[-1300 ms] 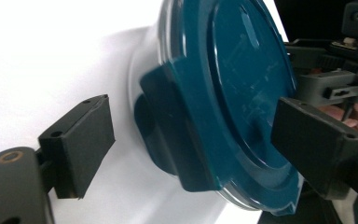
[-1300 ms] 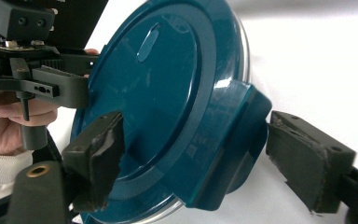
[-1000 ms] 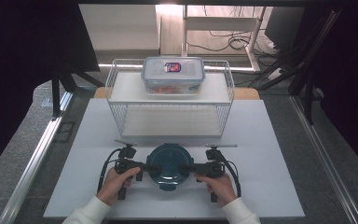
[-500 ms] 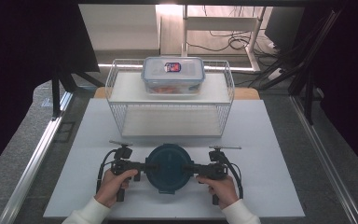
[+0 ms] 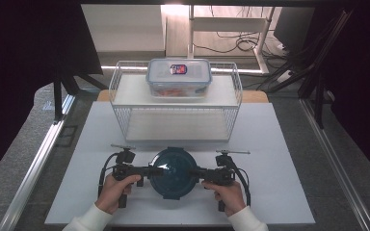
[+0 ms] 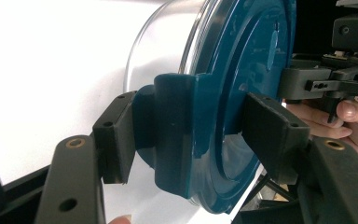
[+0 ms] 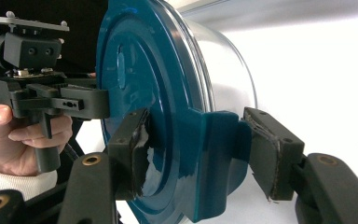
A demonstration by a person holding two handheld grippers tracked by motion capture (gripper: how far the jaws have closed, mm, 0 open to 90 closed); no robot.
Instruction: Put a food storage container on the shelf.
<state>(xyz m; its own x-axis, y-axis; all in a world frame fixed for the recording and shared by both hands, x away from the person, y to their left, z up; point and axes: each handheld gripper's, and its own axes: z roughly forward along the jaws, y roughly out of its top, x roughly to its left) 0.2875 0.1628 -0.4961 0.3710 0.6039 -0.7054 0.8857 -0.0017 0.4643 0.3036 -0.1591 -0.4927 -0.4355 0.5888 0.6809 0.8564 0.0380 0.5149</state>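
A round clear container with a dark teal lid [image 5: 175, 172] sits on the white surface [image 5: 279, 159], near its front edge and midway between the person's two hands. The lid has a latch flap on each side.

The left tongs [image 5: 150, 171] come in level from the left. In the left gripper view, their two black jaws have just been closing and now clamp the lid's left flap [image 6: 172, 140] between them, one pad on the outer face of the flap and the other on the top of the lid. The left hand [image 5: 117, 189] grips the handle from below.

The right tongs [image 5: 198, 173] come in level from the right. In the right gripper view, their jaws have likewise just been closing and now pinch the lid's right flap [image 7: 214, 158], one pad against the lid top, the other against the flap's outer face. The right hand [image 5: 225, 193] holds that handle.

Behind the container, well apart from it, stands a white wire rack [image 5: 125, 125] with two shelves. A clear rectangular box [image 5: 178, 77] with a snap lid rests on the top shelf. The lower shelf holds nothing visible.
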